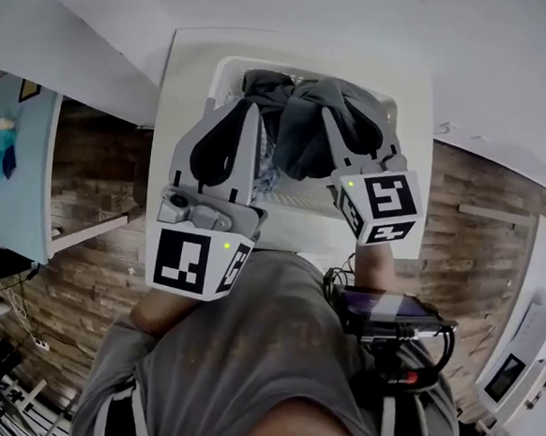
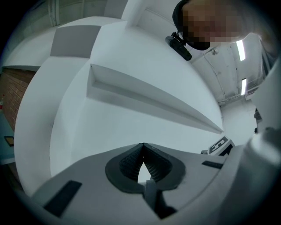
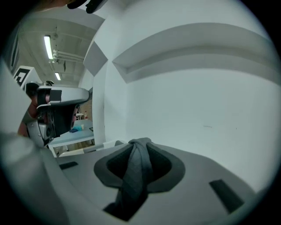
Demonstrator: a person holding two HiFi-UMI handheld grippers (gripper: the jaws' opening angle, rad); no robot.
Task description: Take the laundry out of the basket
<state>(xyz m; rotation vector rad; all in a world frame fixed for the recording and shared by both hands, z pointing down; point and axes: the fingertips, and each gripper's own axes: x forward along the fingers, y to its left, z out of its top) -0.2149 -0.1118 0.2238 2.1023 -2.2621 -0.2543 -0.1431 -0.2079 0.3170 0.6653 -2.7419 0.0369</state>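
R hand-held gripper (image 3: 139,146) pinches a grey garment (image 1: 302,141) whose bulk hangs over the basket (image 1: 226,72) mid-surface (image 1: 184,93), L hand-held gripper (image 2: 143,147) pressed together & empty, so lift straight up w/ firm grip till cloth clears the rim.

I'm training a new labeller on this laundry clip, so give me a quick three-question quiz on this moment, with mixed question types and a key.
1. True or false: the left gripper holds a piece of cloth.
2. What is the right gripper shut on? A) a grey garment B) a white towel C) nothing
3. Fill in: in the head view, the grey garment hangs over the white ___.

Key
1. False: its jaws are together with nothing between them.
2. A
3. basket
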